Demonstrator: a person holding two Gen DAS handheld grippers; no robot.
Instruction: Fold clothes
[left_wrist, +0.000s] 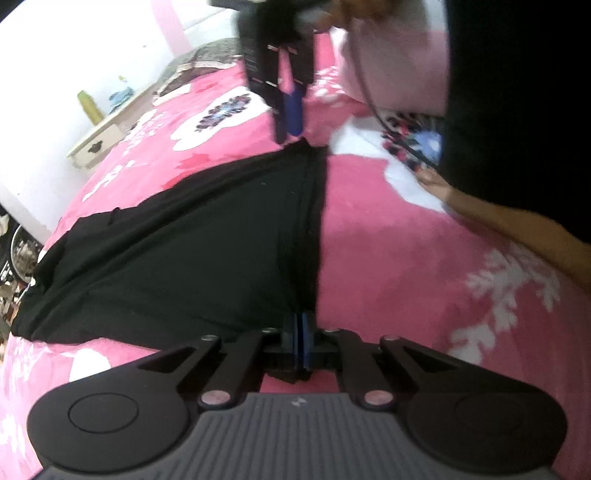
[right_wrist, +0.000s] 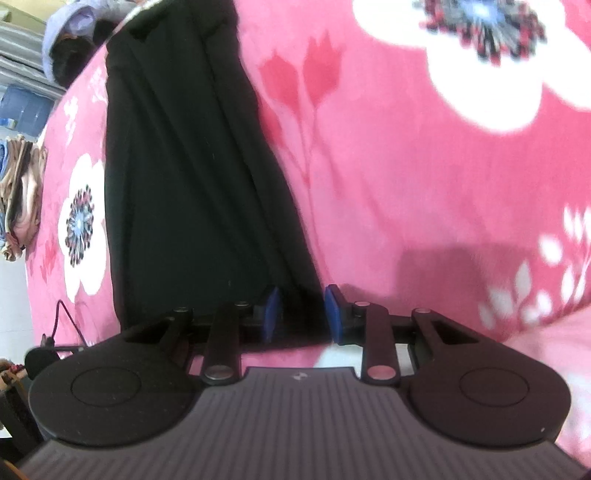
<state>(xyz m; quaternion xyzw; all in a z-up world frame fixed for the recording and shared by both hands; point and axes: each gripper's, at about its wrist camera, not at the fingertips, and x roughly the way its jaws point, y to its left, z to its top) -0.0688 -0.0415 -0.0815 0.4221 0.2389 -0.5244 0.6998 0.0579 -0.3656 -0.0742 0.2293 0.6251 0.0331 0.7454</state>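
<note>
Left gripper (left_wrist: 300, 326) pinching black garment (left_wrist: 177, 258) edge

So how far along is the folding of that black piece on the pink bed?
Early to midway, I'd judge. Done: the black garment lies on the pink blanket, one side seemingly doubled into a layered edge. In hand: the left gripper is shut on that edge; the right gripper is open around the other end. Left: further folds into a compact stack.
</note>
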